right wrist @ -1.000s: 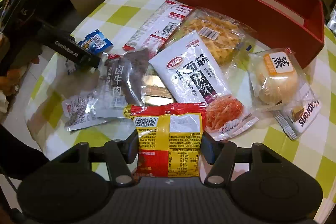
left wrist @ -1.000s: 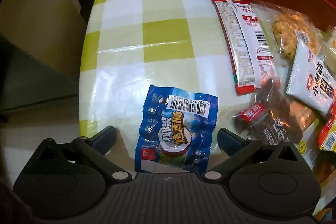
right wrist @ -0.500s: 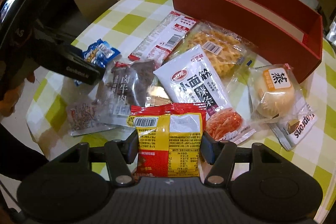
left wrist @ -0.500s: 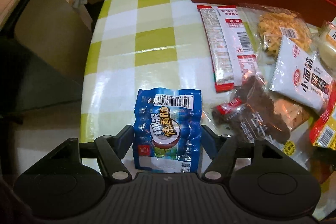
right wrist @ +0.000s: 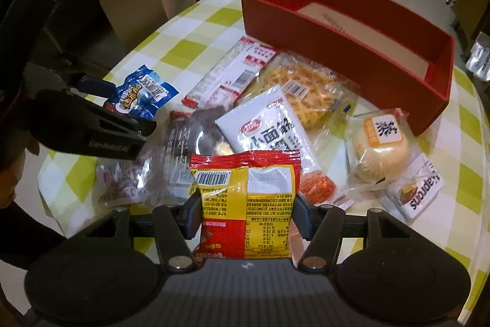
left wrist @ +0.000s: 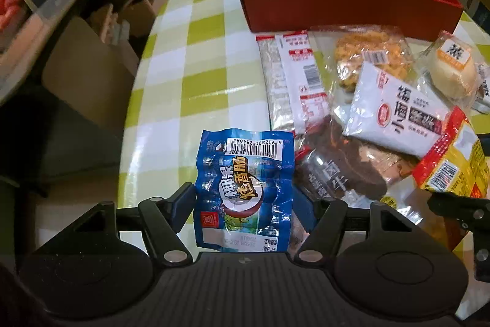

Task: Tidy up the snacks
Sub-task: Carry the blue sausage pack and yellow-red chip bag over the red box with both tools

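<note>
My left gripper (left wrist: 245, 201) is shut on a blue sausage packet (left wrist: 245, 189) and holds it lifted above the table's left edge; the packet also shows in the right wrist view (right wrist: 142, 95). My right gripper (right wrist: 246, 212) is shut on a yellow and red snack bag (right wrist: 245, 204), raised over the pile. An open red box (left wrist: 346, 5) stands at the far side of the table, empty inside (right wrist: 352, 17).
On the green checked tablecloth (left wrist: 199, 66) lie a long red-white packet (left wrist: 294, 78), a white noodle-snack bag (left wrist: 395, 115), a dark beef packet (left wrist: 340, 167), a yellow crisp bag (left wrist: 370, 54) and a wrapped bun (right wrist: 379, 143). Chairs and cluttered shelves stand left.
My left gripper closed on the blue packet and lifted it off the table. My right gripper rose with the yellow and red bag. Both views now look further toward the red box.
</note>
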